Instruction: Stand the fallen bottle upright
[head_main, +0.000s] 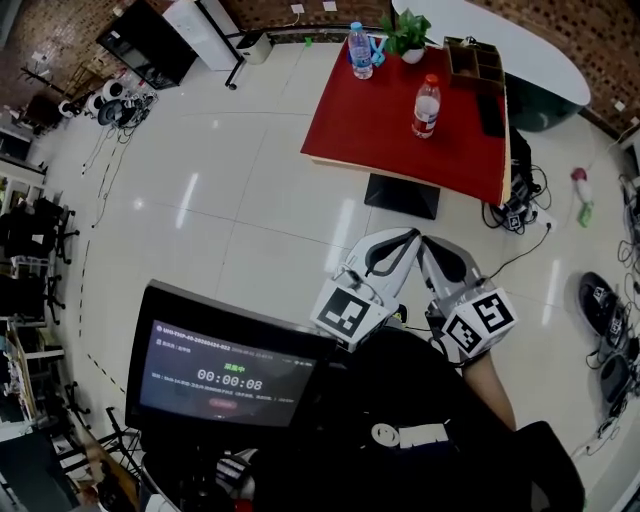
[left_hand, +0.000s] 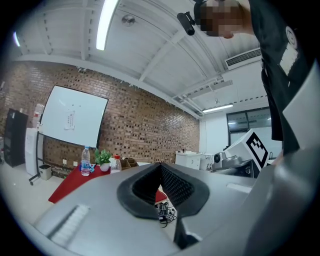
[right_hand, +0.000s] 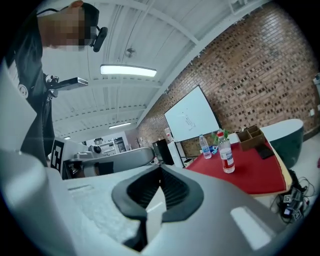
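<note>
The left gripper has its jaws pressed together with nothing between them. The right gripper is the same, closed and empty. Both are held close to the person's body, well short of the red table, with bare floor between.

On that table a red-capped bottle stands upright near the middle. A blue-capped bottle stands upright at the far corner, beside a plant, and a wooden box sits along the far edge. No bottle lies on its side in any view. I judge that either the job is already done or the fallen one is out of sight; nothing visible needs righting.

Only the head view shows a screen with a timer, on the near side of the table by the person. The gripper views add a side look at the bottles, plainly vertical, with a whiteboard on the brick wall behind the table.
</note>
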